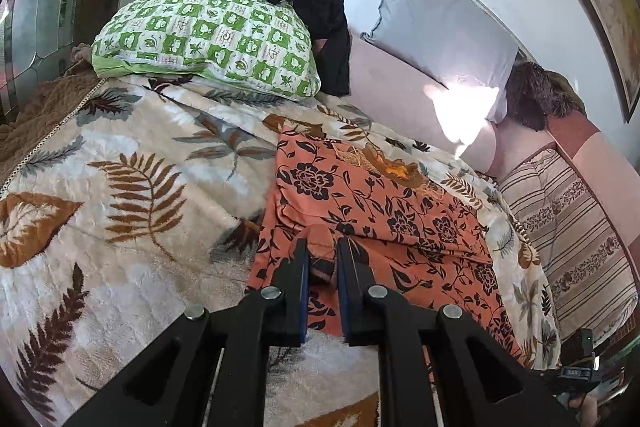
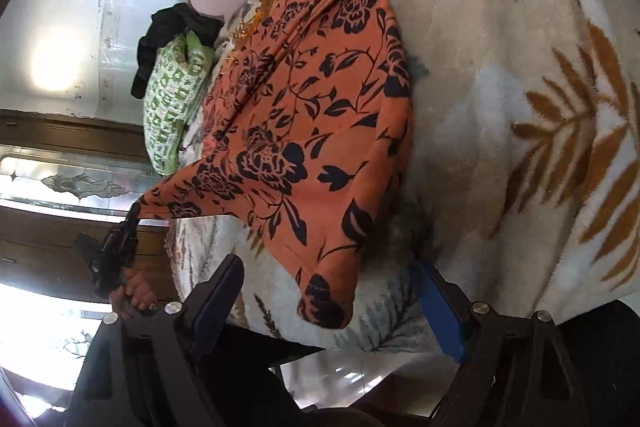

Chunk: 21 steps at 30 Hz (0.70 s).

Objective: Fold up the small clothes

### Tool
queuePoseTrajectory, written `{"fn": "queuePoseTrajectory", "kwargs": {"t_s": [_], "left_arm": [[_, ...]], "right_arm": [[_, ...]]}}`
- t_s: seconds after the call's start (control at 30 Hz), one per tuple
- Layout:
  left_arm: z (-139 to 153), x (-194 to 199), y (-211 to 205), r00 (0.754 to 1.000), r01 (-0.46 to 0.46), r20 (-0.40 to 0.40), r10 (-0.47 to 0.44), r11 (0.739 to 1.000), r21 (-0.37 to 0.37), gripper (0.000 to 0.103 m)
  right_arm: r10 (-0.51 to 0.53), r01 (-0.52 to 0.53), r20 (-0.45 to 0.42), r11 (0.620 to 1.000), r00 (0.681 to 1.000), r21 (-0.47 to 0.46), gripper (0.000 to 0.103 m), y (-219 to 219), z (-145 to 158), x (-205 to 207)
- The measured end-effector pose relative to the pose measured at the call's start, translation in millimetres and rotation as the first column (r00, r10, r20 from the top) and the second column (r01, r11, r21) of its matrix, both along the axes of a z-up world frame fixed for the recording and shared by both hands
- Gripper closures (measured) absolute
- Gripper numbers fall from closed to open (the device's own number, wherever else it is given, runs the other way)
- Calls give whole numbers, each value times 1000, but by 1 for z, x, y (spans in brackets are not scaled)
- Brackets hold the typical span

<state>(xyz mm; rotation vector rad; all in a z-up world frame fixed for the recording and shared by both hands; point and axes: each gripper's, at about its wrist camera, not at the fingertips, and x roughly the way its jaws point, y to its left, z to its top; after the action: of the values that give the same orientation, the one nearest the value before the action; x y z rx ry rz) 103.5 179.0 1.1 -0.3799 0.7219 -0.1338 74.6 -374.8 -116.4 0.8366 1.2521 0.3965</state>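
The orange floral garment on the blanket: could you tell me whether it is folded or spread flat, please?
Partly folded: the orange floral garment lies doubled over itself on the blanket, and the left hand-held gripper pinches one raised edge.

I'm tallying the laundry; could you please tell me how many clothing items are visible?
2: an orange floral garment lying on the leaf-print blanket, pinched by the left claw, and a black garment draped over the green checked pillow. Others may be hidden.
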Motion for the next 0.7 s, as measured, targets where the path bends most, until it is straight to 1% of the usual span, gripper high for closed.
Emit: {"fn": "queuePoseTrajectory", "kwargs": {"t_s": [0.03,0.07,0.13,0.27,0.33,0.4,0.47,0.53,0.63,0.7], "left_arm": [[-1,-5,0,1000,-2,-4,2,1000,2,91],[-3,-9,1,1000,-4,-7,4,1000,2,91],[-4,-18,4,1000,-9,-12,9,1000,3,91],[-2,-33,6,1000,4,-16,-3,1000,24,91],[5,-34,5,1000,17,-11,-17,999,30,91],[17,-27,3,999,34,9,-34,999,34,91],[30,-14,1,998,46,32,-47,999,28,91],[44,11,0,997,63,46,-63,998,9,91],[57,69,1,996,69,55,-68,997,-25,91],[54,115,1,998,51,41,-50,999,-4,89]], "right_arm": [[-2,2,-17,1000,1000,9,79,1,-6,3],[-1,1,-44,1000,999,11,96,4,-13,4],[-4,4,-34,1000,999,-8,96,6,-12,-1],[-39,38,19,998,999,57,97,-1,-1,-8],[-56,48,69,993,996,107,97,-8,12,0],[-74,55,130,988,989,144,97,-14,31,17],[-92,57,192,983,977,177,97,-21,53,41],[-115,63,255,977,960,203,97,-32,76,76],[-140,73,335,976,932,203,97,-43,108,148],[-150,80,360,976,921,202,97,-46,115,200]]}}
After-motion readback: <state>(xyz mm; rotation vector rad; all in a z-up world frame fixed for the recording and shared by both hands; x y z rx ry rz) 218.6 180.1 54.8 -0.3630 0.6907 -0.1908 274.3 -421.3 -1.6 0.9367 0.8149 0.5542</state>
